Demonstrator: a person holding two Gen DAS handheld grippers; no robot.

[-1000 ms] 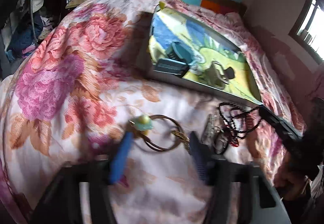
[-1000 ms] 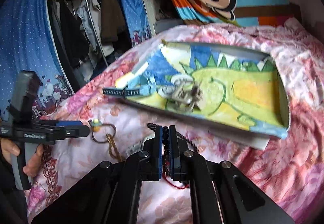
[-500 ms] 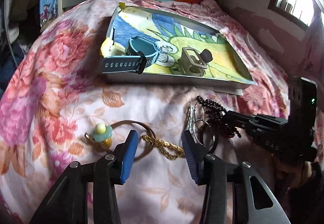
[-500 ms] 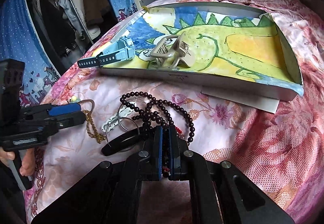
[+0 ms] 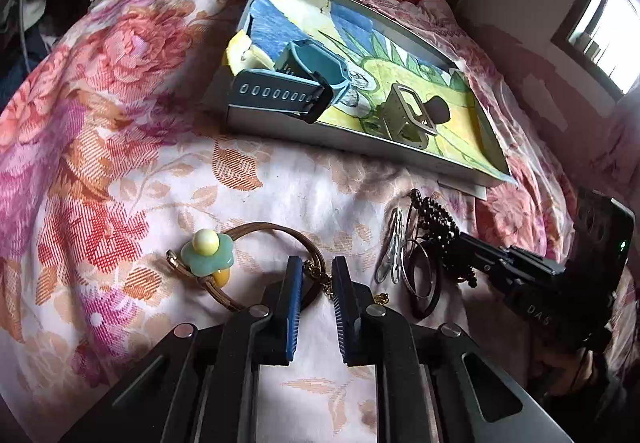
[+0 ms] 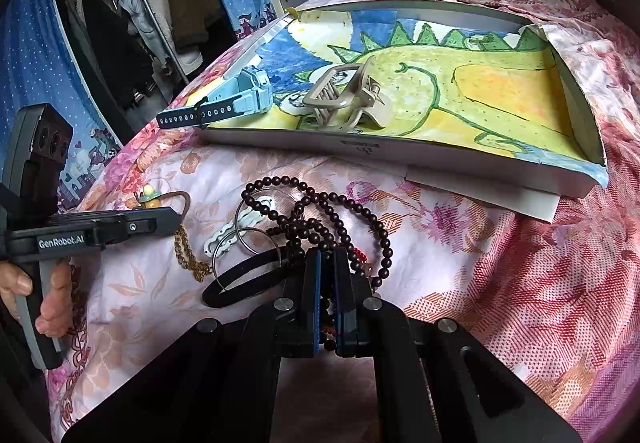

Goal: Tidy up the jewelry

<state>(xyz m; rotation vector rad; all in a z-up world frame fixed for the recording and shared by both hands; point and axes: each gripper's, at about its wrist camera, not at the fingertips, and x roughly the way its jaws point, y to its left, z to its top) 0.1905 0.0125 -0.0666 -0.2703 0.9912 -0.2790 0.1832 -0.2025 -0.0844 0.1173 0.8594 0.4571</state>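
Observation:
On the flowered bedspread lie a brown hair tie with a green flower (image 5: 206,255) (image 6: 150,195), a gold chain (image 5: 320,277) (image 6: 188,255) and a dark bead string (image 5: 436,215) (image 6: 320,219). My left gripper (image 5: 316,263) (image 6: 176,219) rests on the bed, its jaws closing to a narrow gap with the chain and the tie's cord between them. My right gripper (image 6: 328,255) (image 5: 452,239) is shut on the bead string, whose beads show between its pads. Behind stands the dinosaur-lined tray (image 5: 320,131) (image 6: 360,147).
Inside the tray lie a blue watch (image 5: 280,95) (image 6: 240,99), its strap over the rim, and a beige hair claw (image 5: 408,115) (image 6: 344,99). A white clip (image 5: 394,243) (image 6: 224,235), metal rings and a black hair band (image 6: 240,279) lie between the grippers. Clothes hang left.
The left gripper's jaws came together from wide apart to a narrow gap over the chain, and it edged forward and down. The right gripper sank onto the beads, then held still.

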